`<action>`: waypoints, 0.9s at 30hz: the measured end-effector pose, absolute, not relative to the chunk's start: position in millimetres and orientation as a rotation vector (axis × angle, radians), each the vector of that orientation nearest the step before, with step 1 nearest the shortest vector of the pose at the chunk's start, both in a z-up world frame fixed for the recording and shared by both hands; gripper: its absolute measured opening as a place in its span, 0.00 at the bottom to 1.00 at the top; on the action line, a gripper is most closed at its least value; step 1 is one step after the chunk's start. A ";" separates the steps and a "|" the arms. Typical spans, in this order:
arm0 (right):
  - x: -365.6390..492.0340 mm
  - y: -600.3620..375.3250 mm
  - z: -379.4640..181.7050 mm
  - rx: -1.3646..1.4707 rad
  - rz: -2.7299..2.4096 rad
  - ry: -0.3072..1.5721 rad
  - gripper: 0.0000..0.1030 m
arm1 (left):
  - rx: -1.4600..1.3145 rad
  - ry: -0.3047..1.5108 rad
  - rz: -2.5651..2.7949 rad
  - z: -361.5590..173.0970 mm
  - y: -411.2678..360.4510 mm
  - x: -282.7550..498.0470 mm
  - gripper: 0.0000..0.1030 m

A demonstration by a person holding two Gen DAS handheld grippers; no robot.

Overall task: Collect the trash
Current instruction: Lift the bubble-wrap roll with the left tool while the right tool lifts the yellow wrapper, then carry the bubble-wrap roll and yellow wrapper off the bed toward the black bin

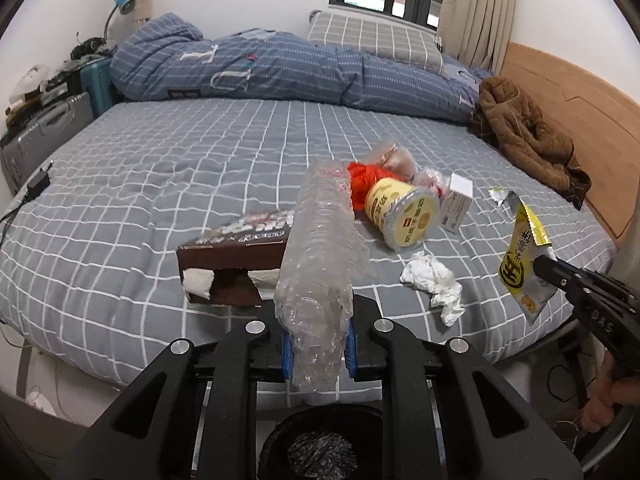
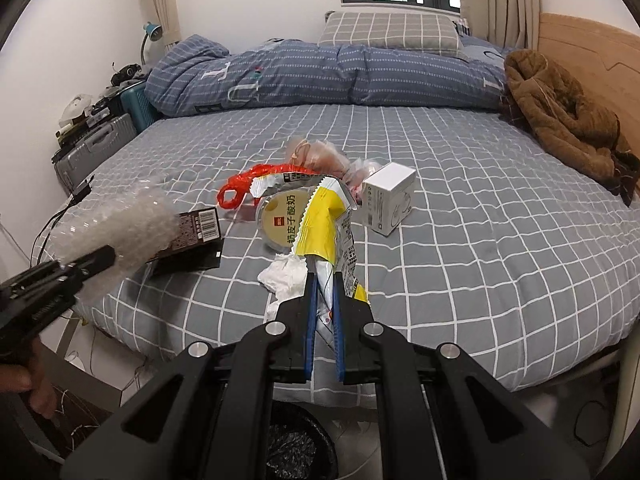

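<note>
My left gripper (image 1: 318,320) is shut on a long roll of clear bubble wrap (image 1: 316,248) that sticks up over the bed's front edge; the right wrist view shows this gripper (image 2: 106,256) and the bubble wrap (image 2: 128,224) at its left. My right gripper (image 2: 324,276) is shut on a yellow and silver snack wrapper (image 2: 320,220), and the left wrist view shows it (image 1: 542,266) holding the wrapper (image 1: 520,256). A black bin (image 1: 276,436) (image 2: 324,436) stands on the floor below both grippers. On the bed lie a yogurt cup (image 1: 400,216), crumpled tissue (image 1: 432,280), a white box (image 1: 458,204), a brown box (image 1: 236,264) and a red bag (image 1: 360,184).
The grey checked bed (image 2: 480,240) carries a folded blue duvet (image 2: 320,76), a pillow (image 2: 392,32) and a brown jacket (image 2: 560,112) by the wooden headboard. Suitcases (image 2: 96,148) stand at the left. A charger and cable (image 1: 36,184) lie on the bed's left corner.
</note>
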State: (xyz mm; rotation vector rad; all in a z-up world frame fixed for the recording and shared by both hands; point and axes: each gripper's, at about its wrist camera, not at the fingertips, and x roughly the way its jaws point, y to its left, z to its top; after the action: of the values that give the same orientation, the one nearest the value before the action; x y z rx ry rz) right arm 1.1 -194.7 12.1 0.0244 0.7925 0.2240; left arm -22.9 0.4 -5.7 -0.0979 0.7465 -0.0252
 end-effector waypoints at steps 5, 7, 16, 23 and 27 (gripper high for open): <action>7.7 -192.8 3.1 0.017 0.225 0.809 0.07 | -0.097 0.768 -0.035 -21.6 -5.4 -6.6 0.17; 11.0 -192.6 -0.1 0.017 0.224 0.815 0.07 | -0.095 0.772 -0.040 -26.8 -10.0 0.5 0.17; 30.1 -191.0 -16.2 0.020 0.227 0.852 0.07 | -0.056 0.782 -0.048 -51.7 -39.0 49.5 0.17; 43.0 -187.8 -20.7 0.007 0.241 0.863 0.07 | -0.045 0.783 -0.004 -74.1 -48.8 82.6 0.21; 44.9 -189.0 -25.6 0.006 0.245 0.873 0.07 | -0.048 0.790 0.022 -84.8 -49.3 82.4 0.47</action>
State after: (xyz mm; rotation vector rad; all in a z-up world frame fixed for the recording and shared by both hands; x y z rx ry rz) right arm 44.9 -189.0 -25.6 0.0061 0.8731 0.2454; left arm 82.4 -49.3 -84.8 -0.0483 0.7901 0.0219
